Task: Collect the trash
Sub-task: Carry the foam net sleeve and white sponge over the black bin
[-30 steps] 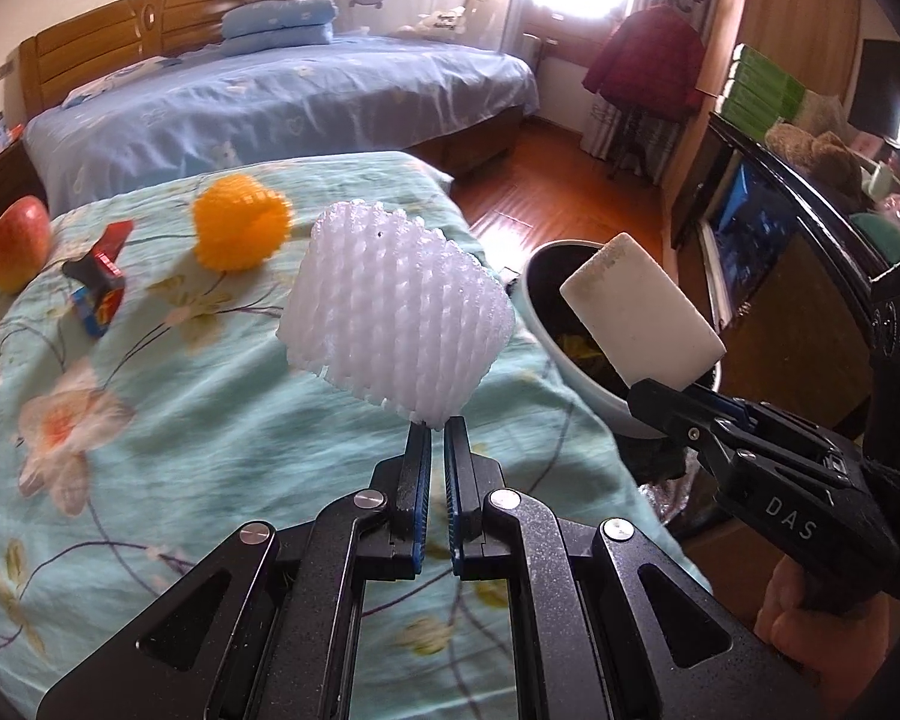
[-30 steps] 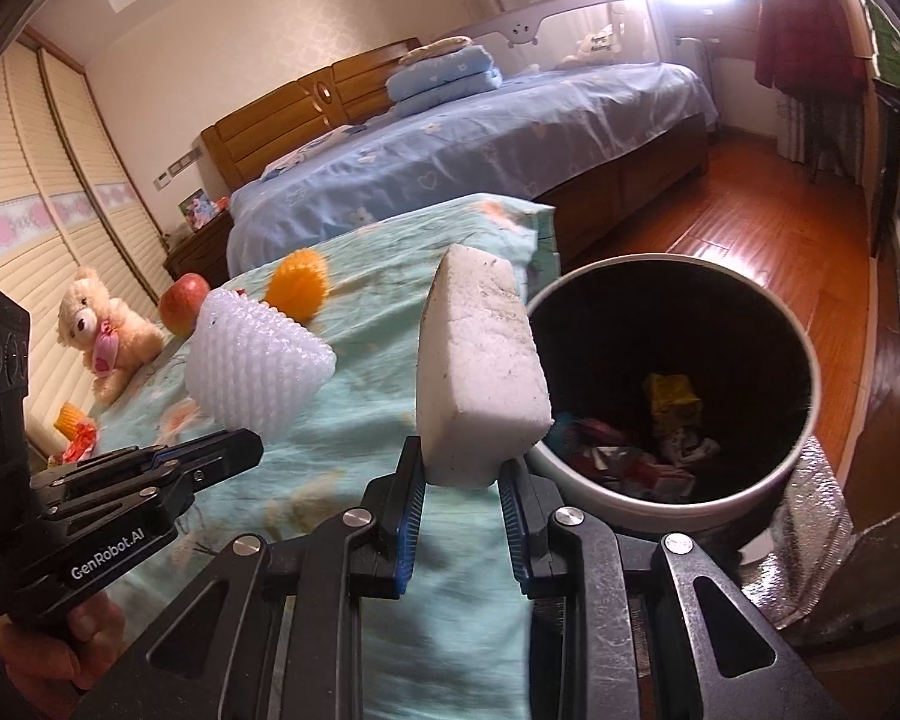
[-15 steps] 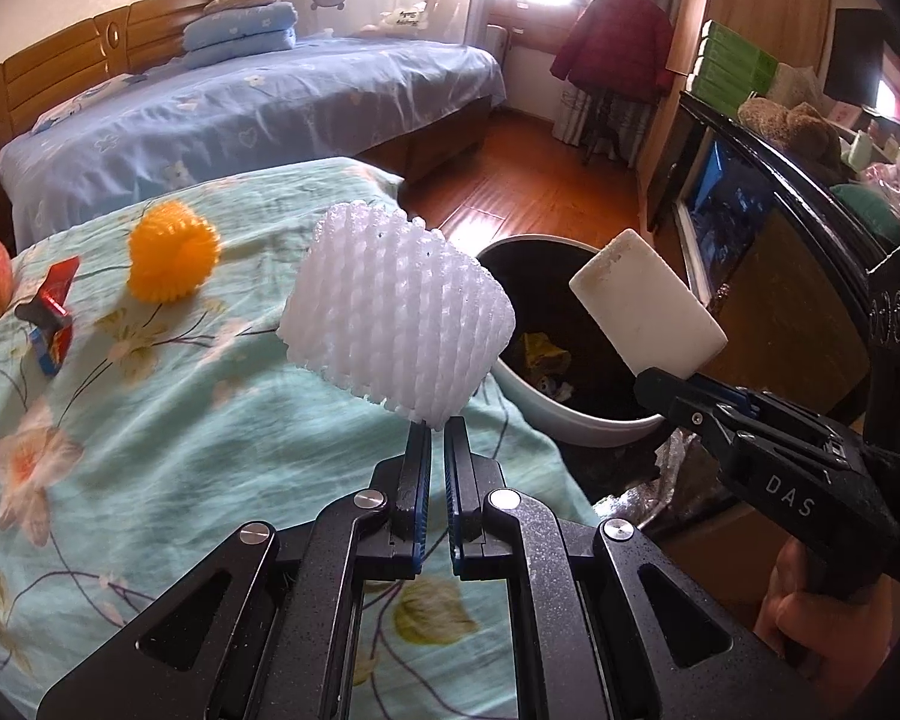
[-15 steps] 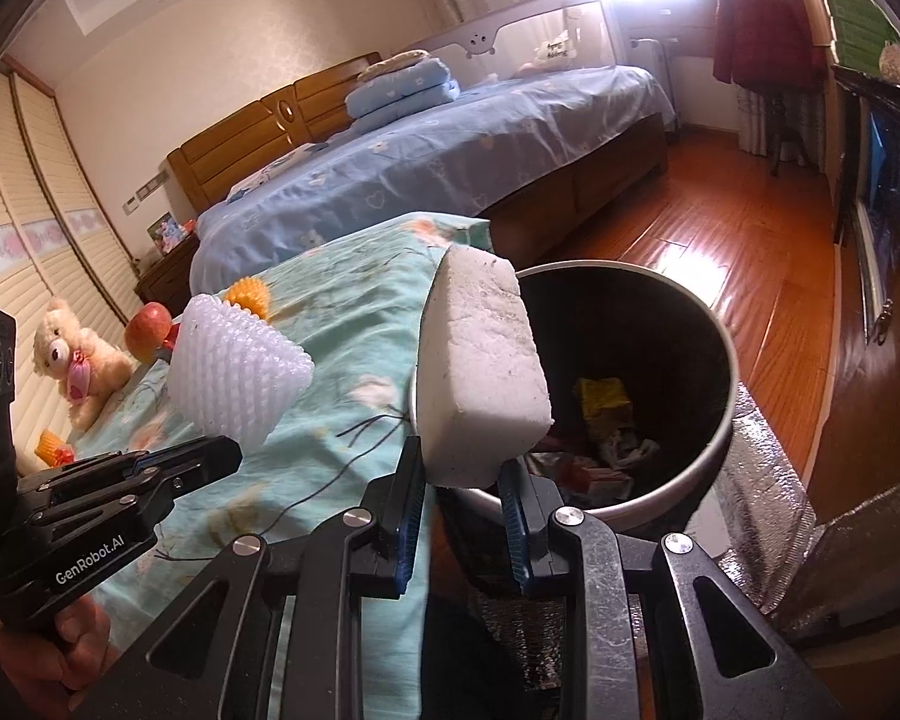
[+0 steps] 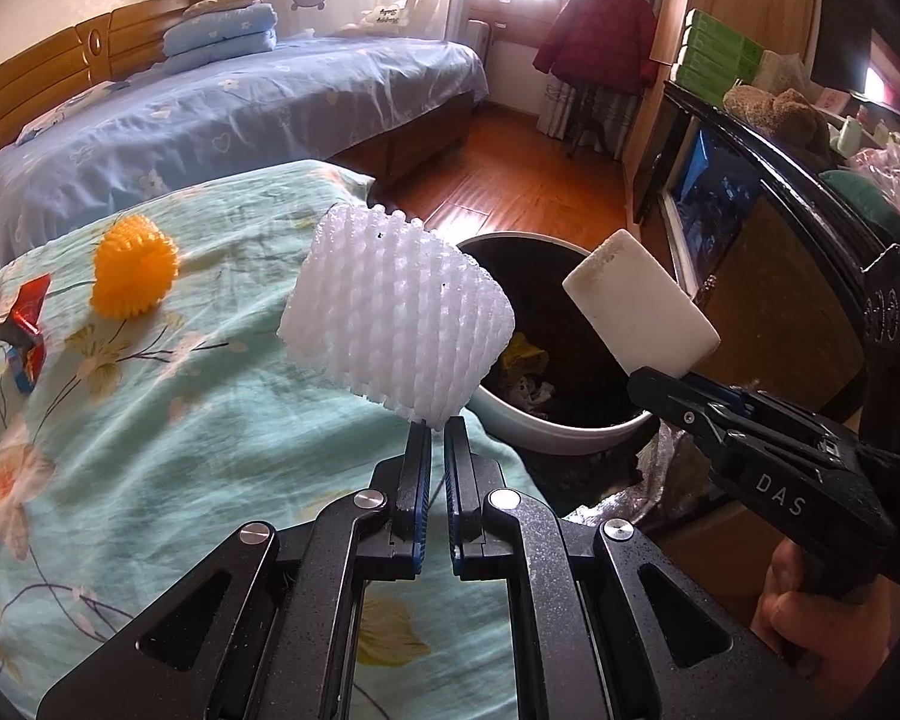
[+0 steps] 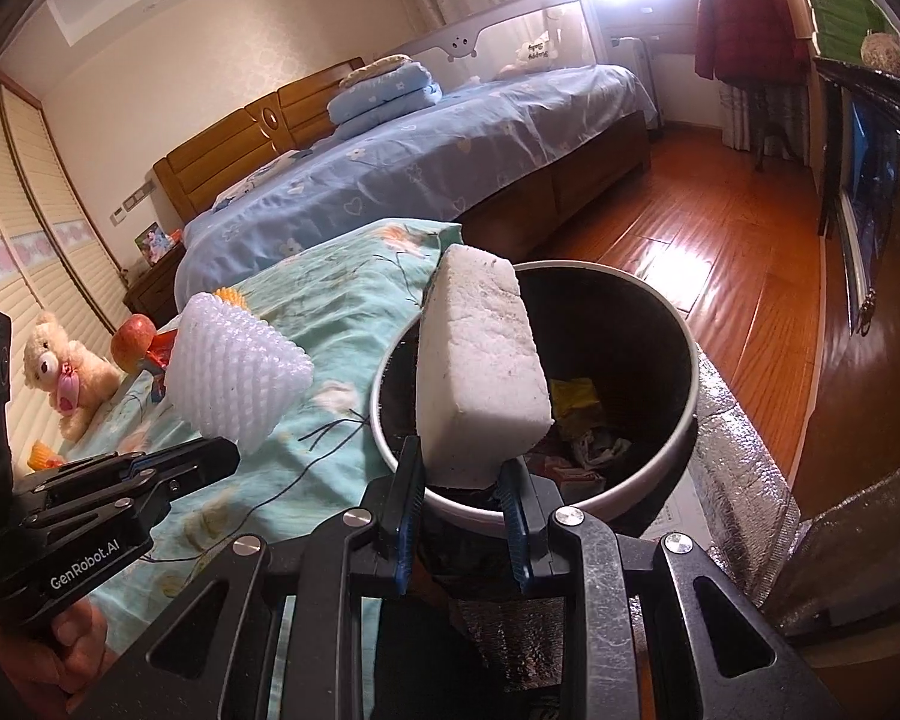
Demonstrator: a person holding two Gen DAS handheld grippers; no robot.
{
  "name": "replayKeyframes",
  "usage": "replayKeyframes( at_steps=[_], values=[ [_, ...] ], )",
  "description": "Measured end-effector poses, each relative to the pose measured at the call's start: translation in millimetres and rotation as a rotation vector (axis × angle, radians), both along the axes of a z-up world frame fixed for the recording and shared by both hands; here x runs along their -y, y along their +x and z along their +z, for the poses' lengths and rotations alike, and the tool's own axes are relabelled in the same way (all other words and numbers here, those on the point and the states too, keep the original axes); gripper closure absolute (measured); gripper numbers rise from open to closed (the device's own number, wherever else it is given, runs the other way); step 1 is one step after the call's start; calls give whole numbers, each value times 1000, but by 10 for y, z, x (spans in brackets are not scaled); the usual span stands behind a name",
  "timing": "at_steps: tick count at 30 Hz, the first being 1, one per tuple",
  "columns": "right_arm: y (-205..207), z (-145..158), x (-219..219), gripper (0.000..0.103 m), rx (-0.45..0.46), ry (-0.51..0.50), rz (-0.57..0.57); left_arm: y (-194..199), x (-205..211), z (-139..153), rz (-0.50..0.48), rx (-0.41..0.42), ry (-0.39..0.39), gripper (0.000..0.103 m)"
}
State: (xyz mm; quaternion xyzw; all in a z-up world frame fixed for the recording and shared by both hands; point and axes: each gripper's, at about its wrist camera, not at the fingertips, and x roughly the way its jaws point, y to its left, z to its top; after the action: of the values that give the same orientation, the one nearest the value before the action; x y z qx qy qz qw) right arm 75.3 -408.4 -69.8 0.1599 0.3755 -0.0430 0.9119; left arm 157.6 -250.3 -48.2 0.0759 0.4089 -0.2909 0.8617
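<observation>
Now L gripper [image 5: 437, 433] pinched tight on white foam fruit net [image 5: 397, 313] above floral bedspread [image 5: 150, 408]; R gripper [image 6: 459, 476] part-open, clamping white foam block [image 6: 480, 366] over trash bin [image 6: 684, 372] w/ wrappers inside.

Foam net sleeve [image 5: 396, 315], glossy wood floor [image 5: 510, 186]

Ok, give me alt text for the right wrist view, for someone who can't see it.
The right gripper clamps a white foam block over an open trash bin with wrappers inside. To its left, the left gripper holds a white foam fruit net above a floral bedspread.
</observation>
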Motion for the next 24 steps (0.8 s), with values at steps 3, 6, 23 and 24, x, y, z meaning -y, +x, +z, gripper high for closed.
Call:
replayKeyframes(
  at_steps=[3,6,23,24],
  values=[
    [-13,-15,45,79,-6,-3,-10,6,56,-13,-8,-3,3,99],
    [-9,-16,67,78,-11,-6,-19,16,105,-24,-14,-7,6,99],
    [113,-54,231,78,-40,-41,-51,90,385,-85,-49,-22,21,99],
    [121,-55,245,78,-41,-40,-52,90,392,-85,-51,-22,21,99]
  ],
)
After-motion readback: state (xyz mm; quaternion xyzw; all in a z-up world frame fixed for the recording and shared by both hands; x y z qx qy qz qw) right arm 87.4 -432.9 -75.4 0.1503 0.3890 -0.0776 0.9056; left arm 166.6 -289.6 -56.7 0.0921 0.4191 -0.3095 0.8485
